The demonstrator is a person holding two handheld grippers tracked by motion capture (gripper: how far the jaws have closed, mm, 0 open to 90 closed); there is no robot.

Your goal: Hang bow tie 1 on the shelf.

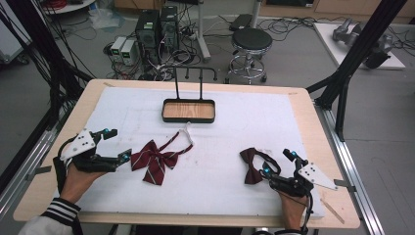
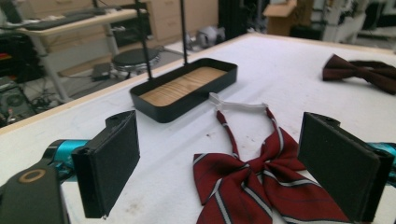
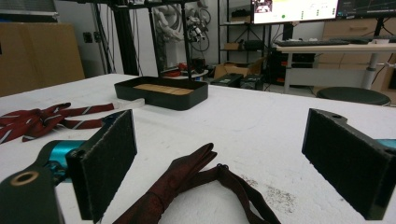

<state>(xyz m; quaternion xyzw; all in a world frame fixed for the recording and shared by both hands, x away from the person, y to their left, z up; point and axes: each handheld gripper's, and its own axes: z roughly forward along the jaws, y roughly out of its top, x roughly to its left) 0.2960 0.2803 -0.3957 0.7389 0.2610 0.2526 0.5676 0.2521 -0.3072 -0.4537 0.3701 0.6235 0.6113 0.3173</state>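
On the white padded table cover [image 1: 220, 161], these things are lying now:

Left gripper [image 1: 113, 146]: it is resting low at the left side of the table, its jaws are standing wide apart and are holding nothing; a hand [image 1: 78, 178] in a striped sleeve is gripping it from below.

Striped bow tie: the dark red bow tie with thin white stripes [image 1: 155, 161] is lying flat just beside the left gripper's jaws; in the left gripper view it [image 2: 261, 186] is sitting between the two black pads, but they are not touching it. Its white neck strap [image 2: 236, 103] is reaching towards the tray.

Right gripper [image 1: 279, 163]: it is resting at the right front of the table, also wide open and empty.

Plain bow tie: the plain dark maroon bow tie [image 1: 253, 165] is lying just in front of the right gripper; in the right gripper view it [image 3: 187, 184] is lying between the open jaws, apart from both pads.

Tray: the black rectangular tray with a wooden bottom [image 1: 188, 110] is standing at the far middle of the table, well apart from both grippers, with a thin black stand [image 1: 195, 81] rising at its back.
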